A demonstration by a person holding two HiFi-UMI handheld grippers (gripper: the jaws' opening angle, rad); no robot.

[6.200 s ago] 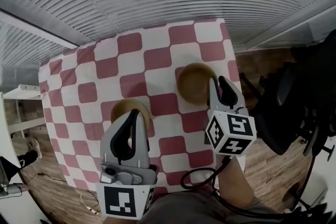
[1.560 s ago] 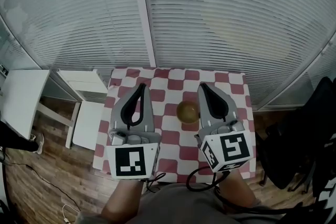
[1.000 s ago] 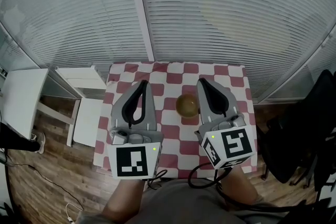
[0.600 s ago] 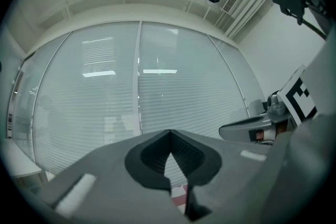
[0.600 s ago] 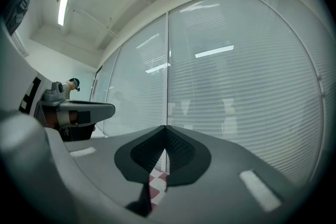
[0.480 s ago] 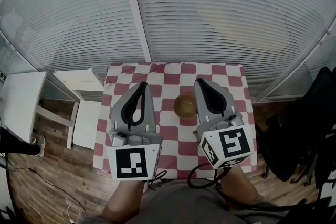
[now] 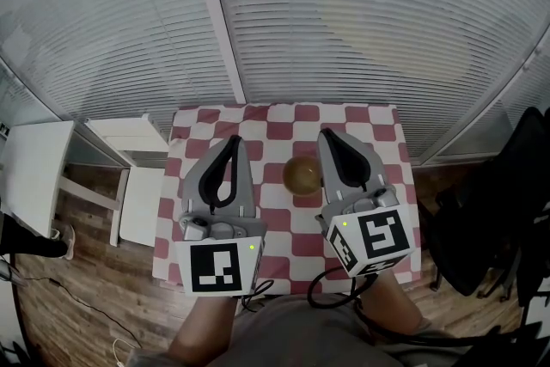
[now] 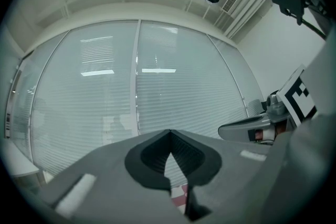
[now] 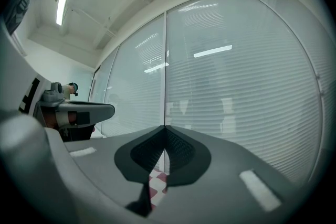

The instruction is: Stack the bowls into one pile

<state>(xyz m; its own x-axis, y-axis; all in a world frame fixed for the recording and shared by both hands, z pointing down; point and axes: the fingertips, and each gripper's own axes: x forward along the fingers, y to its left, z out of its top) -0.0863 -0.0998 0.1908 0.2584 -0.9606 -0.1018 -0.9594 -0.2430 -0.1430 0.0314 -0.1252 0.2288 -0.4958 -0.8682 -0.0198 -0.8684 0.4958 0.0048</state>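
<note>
Head view: bench (image 7: 284,112) under a red-and-white checked cloth (image 7: 382,137), set against a wall of window blinds (image 7: 361,21). Wood floor (image 7: 77,296) all round.

Bowls (image 7: 302,174): brown, round, sitting near the middle of the bench on the cloth, mouth up. Round in outline, so no long axis to record; the open side faces the head camera. They read as one round shape from above, and I cannot count how many are nested there.

Left gripper (image 7: 232,142): jaws clenched, tips meeting, nothing between them. It points away from the person, toward the blinds, over the left half of the bench, apart from the bowls. Its own view confirms it: left gripper (image 8: 169,134) closed tip to tip, blinds beyond, a sliver of checked cloth below the pads.

Right gripper (image 7: 327,137): also clenched and empty, pointing the same way, roughly parallel with the left. In the head view the bowls lie between the two grippers, just beside the right one's inner edge. In its own view the right gripper (image 9: 164,128) shows its jaws together with only blinds and a patch of cloth past them.

Each gripper view catches the other gripper off to the side.

Surroundings: white side table (image 7: 34,172) left of the bench, dark chair (image 7: 503,211) to the right.
</note>
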